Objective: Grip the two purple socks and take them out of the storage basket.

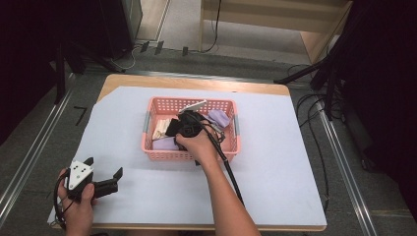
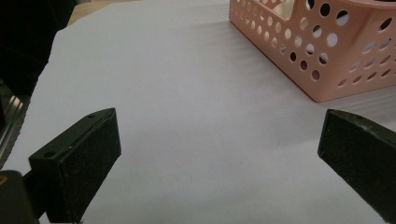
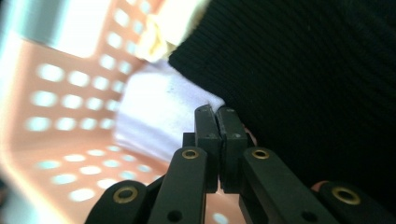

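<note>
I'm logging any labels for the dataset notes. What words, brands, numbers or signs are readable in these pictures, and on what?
None can be read. The pink basket, the cloths in it, the white sheet and both tools, left tool and right tool, carry no legible print. A dark mark on the floor left of the table is no clear character.

Bright, even overhead light; dark surroundings; blurred, overexposed basket (image 3: 70, 107) close-up

No readable text, labels, brands or numbers on anything in view.
</note>
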Demonstrator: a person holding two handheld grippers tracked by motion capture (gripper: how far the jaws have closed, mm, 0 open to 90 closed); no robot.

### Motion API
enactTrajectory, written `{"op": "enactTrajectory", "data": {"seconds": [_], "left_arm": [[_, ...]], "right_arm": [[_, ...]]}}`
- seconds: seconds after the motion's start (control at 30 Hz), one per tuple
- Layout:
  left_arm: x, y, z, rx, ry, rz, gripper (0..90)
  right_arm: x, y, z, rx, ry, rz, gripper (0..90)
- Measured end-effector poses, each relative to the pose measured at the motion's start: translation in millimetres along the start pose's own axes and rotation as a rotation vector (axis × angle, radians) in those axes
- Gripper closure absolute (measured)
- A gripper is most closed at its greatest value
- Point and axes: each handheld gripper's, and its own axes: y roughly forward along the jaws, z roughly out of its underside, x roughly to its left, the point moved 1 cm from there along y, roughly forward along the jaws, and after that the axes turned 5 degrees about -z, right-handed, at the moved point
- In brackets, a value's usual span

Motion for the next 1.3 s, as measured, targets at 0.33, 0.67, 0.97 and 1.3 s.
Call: {"op": "enactTrajectory", "data": {"seconds": [0.33,0.67,0.97,1.3], "left_arm": [[-0.8,0.3,0.0,-0.002,0.001,-0.004,0.2],[-0.4,0.0,0.0,0.000,0.004,-0.001,0.1],[-0.1,-0.1,-0.1,0.003,0.004,-0.002,0.2],[0.0,0.1,0.0,0.001,0.000,0.000,0.2]], "right_arm": [[16.4,-21.4,10.4,-0.208,-0.163,-0.102,89.9],[32.4,-53.7,17.7,-0.468,-0.299,-0.130,90.0],[29.8,-68.1,21.6,-0.659,-0.368,-0.072,89.9],[20.7,-83.2,26.7,-0.857,-0.413,0.015,89.9]]}}
